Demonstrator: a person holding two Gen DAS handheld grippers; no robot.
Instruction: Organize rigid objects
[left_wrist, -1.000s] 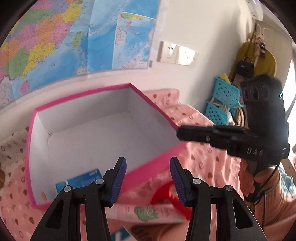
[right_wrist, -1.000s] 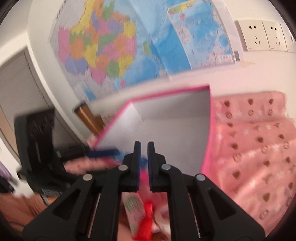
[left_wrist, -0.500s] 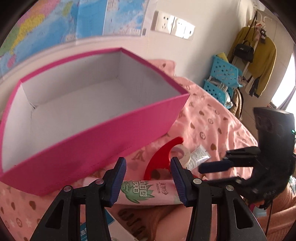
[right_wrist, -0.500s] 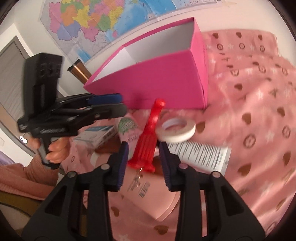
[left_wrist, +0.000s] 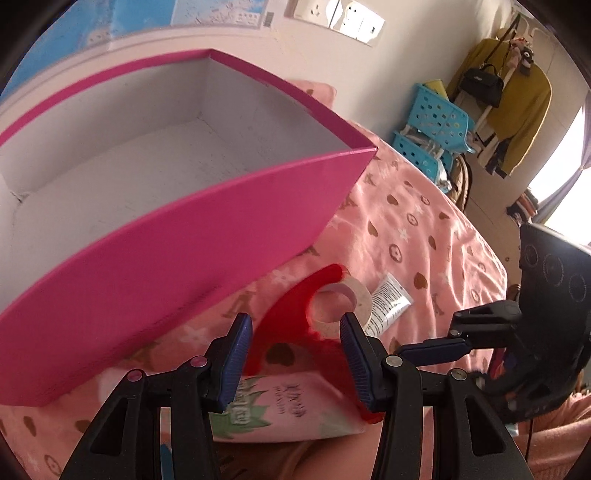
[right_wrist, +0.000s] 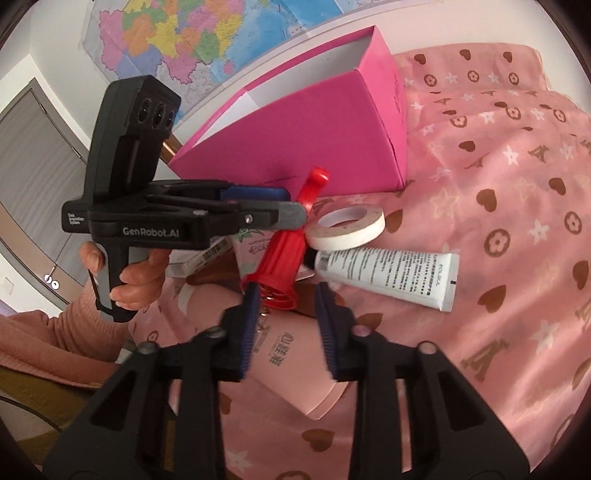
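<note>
The right gripper (right_wrist: 284, 325) is held with fingers spread and empty, lined up on the red tool (right_wrist: 286, 254); a grab seems intended. The left gripper (left_wrist: 295, 354) is likewise open, nothing held; the pink box (left_wrist: 207, 236) is left just behind the clutter to receive it.

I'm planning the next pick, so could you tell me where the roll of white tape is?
In the right wrist view the roll of white tape lies on the pink cloth before the pink box, between the red tool and white tube.
</note>
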